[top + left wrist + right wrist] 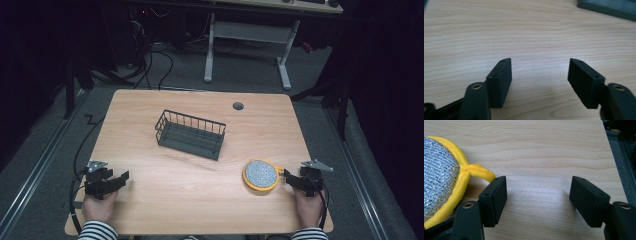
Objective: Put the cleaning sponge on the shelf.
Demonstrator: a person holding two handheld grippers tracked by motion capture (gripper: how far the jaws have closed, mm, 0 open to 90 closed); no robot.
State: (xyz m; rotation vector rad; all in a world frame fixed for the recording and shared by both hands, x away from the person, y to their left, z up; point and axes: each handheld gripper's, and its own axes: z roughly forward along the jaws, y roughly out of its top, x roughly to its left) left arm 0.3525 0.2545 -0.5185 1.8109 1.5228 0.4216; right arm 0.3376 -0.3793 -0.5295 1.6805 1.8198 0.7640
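A black wire basket [190, 134] stands a little behind the middle of the wooden table [165, 200]. A round silver scouring pad with a yellow rim [260, 175] lies flat at the front right. My right gripper [287, 176] points at its right side, open, with bare wood between the jaws [538, 178]. The pad [439, 170] and its yellow loop [477, 171] lie just outside the left jaw. At the front left, my left gripper [124, 179] rests low over the table, open and holding nothing [540, 61]. A corner of the basket [606, 7] shows far ahead of it.
A round cable hole [238, 106] sits near the table's far edge. The table's right edge [614, 157] runs close beside my right gripper. Cables trail off the table's left side [82, 150]. Another desk's white legs [284, 65] stand on the floor behind.
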